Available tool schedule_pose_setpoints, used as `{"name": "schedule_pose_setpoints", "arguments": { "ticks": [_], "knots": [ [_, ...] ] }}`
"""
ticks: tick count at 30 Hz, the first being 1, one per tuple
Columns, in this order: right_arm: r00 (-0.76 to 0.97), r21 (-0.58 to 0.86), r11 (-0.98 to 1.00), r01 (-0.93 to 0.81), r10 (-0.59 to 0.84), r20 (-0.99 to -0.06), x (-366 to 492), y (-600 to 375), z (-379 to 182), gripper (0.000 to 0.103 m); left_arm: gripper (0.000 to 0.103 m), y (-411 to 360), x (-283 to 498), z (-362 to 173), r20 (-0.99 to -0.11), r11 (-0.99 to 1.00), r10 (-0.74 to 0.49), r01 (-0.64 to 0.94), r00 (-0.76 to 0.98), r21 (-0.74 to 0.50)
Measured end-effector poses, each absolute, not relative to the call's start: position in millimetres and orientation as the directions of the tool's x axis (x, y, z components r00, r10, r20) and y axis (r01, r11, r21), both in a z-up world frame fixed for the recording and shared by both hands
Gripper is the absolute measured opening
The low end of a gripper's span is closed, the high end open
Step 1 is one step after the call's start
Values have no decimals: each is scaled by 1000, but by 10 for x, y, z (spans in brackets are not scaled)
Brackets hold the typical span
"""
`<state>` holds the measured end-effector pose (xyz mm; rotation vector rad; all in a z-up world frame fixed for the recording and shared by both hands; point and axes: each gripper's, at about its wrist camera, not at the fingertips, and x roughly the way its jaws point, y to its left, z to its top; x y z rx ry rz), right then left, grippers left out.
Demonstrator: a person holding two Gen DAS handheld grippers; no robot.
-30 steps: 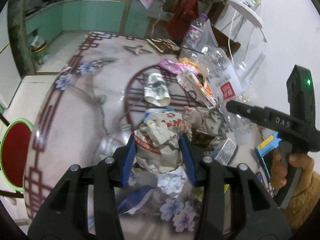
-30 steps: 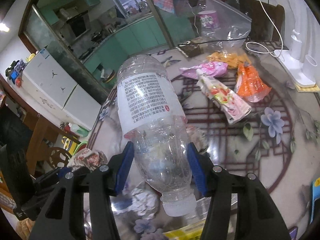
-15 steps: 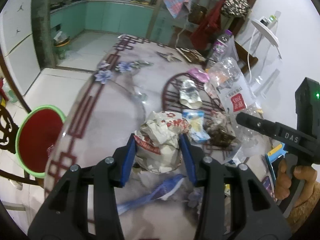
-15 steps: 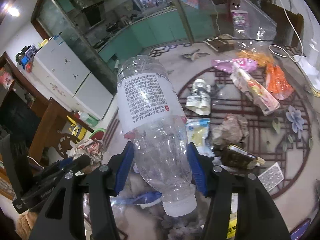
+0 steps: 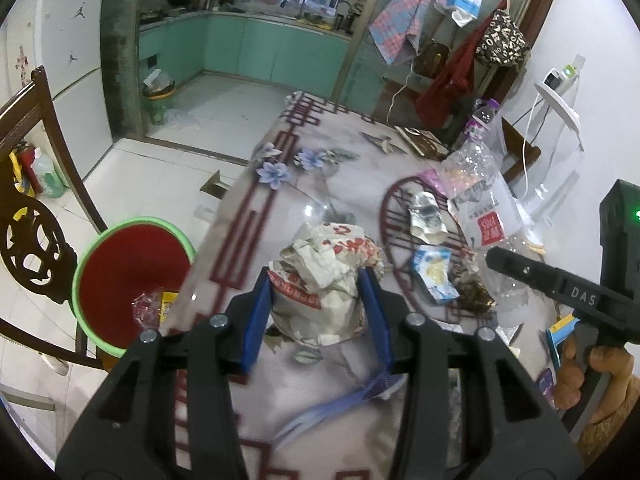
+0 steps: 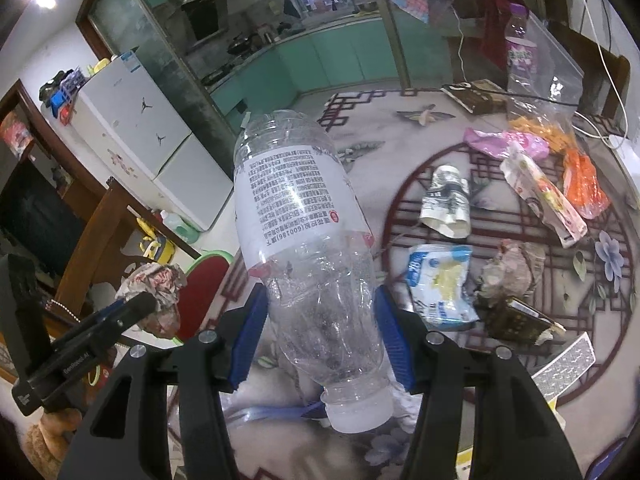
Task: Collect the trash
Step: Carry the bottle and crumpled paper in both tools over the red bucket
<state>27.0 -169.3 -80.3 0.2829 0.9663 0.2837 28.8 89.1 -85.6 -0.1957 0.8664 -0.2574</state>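
Observation:
My left gripper (image 5: 318, 312) is shut on a crumpled wad of printed paper (image 5: 324, 276), held above the patterned table's (image 5: 280, 208) left edge. A red bin with a green rim (image 5: 128, 272) stands on the floor at the lower left and holds a few wrappers. My right gripper (image 6: 320, 328) is shut on a clear empty plastic bottle (image 6: 304, 232), cap toward the camera. In the right wrist view the left gripper (image 6: 132, 304) with its paper wad (image 6: 154, 280) shows at the left, near the bin (image 6: 204, 280).
Loose trash lies on the table: a blue-yellow packet (image 6: 438, 284), a crushed silver wrapper (image 6: 446, 200), a long snack pack (image 6: 540, 196), orange and pink bags, and a brown wad. A blue toothbrush (image 5: 336, 404) lies near the front. A wooden chair (image 5: 36, 216) stands left of the bin.
Both grippers have moved left across the table toward its edge, each keeping its load. The red bin has come into fuller view at the lower left.

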Motion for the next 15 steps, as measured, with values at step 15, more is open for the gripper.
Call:
{"name": "schedule_pose_setpoints", "arguments": {
  "ticks": [15],
  "knots": [
    [560,294,946,-137,319,-765,420,-998,-685,53,43,1550,456,-896,-732,952,-295,123,614,-280]
  ]
}}
